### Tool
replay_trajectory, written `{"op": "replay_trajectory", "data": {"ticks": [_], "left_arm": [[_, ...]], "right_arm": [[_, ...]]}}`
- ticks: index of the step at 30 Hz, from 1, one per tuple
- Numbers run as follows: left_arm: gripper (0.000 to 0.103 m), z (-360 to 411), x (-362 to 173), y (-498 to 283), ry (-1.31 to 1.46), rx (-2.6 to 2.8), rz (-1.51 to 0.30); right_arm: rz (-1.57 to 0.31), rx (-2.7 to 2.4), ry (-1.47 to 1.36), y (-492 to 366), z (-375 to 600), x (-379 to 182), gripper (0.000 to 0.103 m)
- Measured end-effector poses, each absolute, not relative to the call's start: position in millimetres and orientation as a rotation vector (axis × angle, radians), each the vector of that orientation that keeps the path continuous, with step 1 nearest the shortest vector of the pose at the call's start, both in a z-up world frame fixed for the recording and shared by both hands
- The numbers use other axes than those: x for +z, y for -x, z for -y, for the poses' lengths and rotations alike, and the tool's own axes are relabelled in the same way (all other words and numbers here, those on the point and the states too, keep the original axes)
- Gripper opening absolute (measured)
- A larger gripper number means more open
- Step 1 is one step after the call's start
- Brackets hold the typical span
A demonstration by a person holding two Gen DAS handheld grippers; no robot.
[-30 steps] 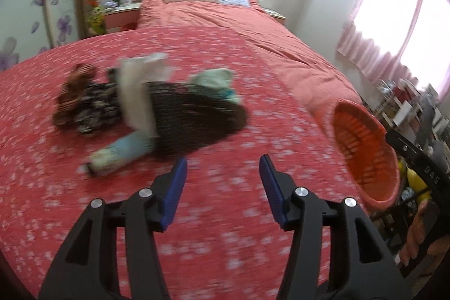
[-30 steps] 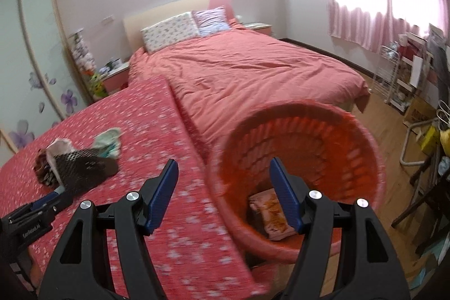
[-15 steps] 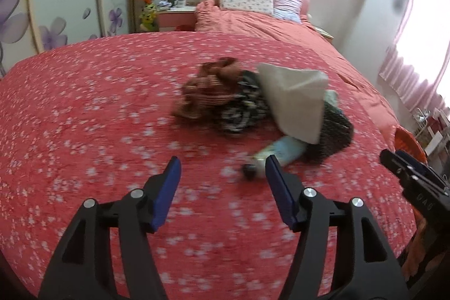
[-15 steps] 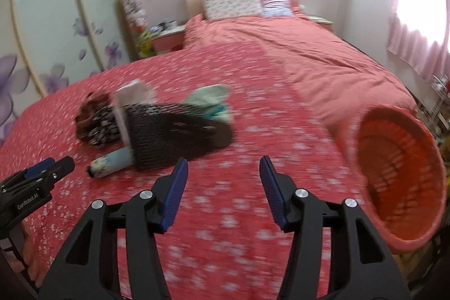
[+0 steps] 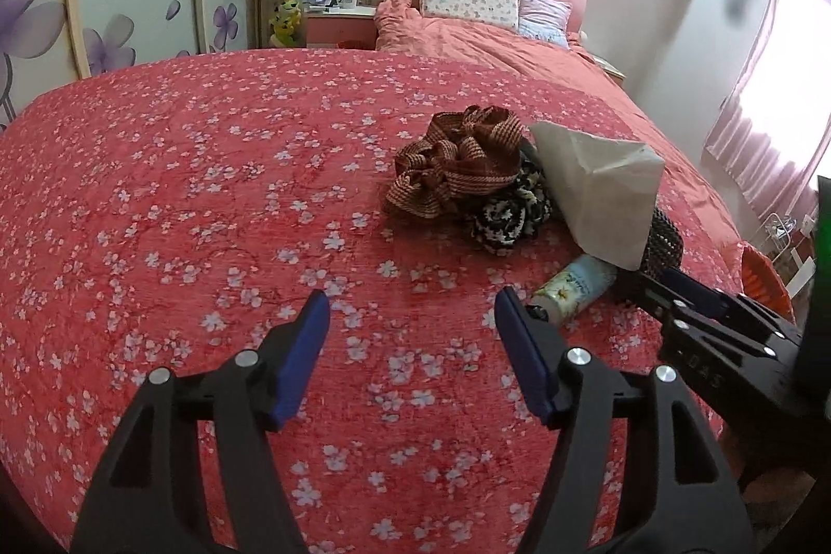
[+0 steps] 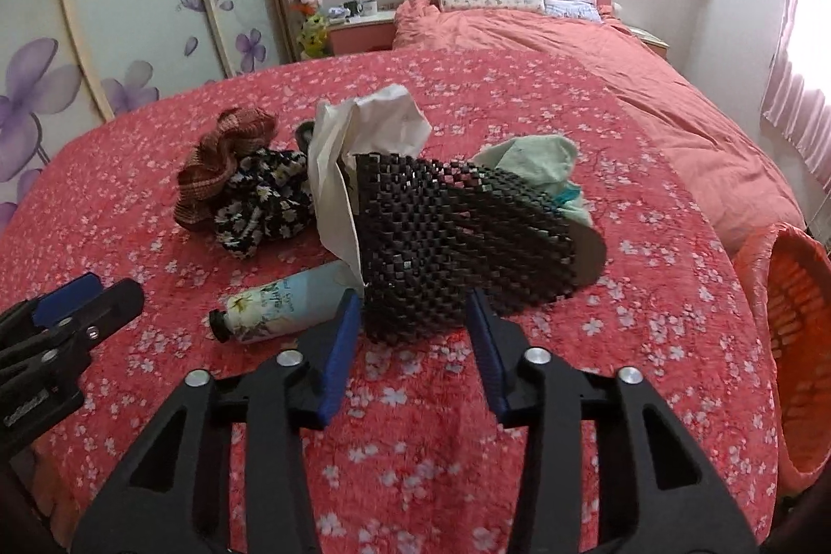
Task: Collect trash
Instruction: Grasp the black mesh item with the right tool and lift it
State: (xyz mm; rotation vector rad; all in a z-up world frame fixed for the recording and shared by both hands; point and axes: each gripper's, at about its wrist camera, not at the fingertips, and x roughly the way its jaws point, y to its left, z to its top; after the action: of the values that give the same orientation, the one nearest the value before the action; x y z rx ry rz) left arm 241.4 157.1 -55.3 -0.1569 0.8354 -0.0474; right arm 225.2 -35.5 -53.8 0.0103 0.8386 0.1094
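Scene: a pile of loose things lies on the red flowered bedspread [image 6: 156, 201], with an orange basket [image 6: 794, 356] at the right edge of the right wrist view, below the bed's edge
Trash pile: a crumpled white paper [image 6: 363, 149] stands in the middle of the right wrist frame, with a black mesh mat [image 6: 457, 242] in front of it and a small tube of cream [image 6: 280, 302] at its lower left; a brown scrunchie [image 6: 223, 170] and a black flowered cloth [image 6: 265, 201] lie to the left, a pale green cloth [image 6: 540, 159] to the upper right
Right gripper [image 6: 410, 320]: its jaws have just been closing and now stand narrow — the pads are not yet pressing on anything; the near end of the mesh mat lies between the fingertips, or just beyond them
Left gripper [image 5: 410, 320]: its jaws have just been opening and stand wide, with only bedspread between them
Key relation: in the right wrist view the mat lies straight ahead of the right fingers, and its long axis runs from the lower centre up toward the right; the right hand is the nearer one to it
Tube from the left: in the left wrist view the tube [image 5: 574, 289] lies just to the right of the right finger, and its cap end points toward that finger
Step in hand: I judge that the right gripper is about to pinch the mat's near end — whether the paper would come along with it, I cannot tell
Basket from the left view: only a small part [image 5: 763, 279] shows at the right edge
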Motion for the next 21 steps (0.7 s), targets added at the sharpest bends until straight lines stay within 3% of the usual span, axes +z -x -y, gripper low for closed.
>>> {"op": "replay_trajectory", "data": {"ticks": [2, 5, 21], "left_arm": [[0.065, -155, -56, -242, 0.153, -0.055, -0.837], [0.067, -147, -56, -244, 0.146, -0.075, -0.838], [0.071, -70, -79, -277, 0.014, -0.208, -0.914]], "right_arm": [[-0.848, 0.114, -0.014, -226, 34, -57, 0.017], [-0.844, 0.116, -0.027, -221, 37, -57, 0.008], [-0.760, 0.019, -0.150, -195, 103, -37, 0.006]]}}
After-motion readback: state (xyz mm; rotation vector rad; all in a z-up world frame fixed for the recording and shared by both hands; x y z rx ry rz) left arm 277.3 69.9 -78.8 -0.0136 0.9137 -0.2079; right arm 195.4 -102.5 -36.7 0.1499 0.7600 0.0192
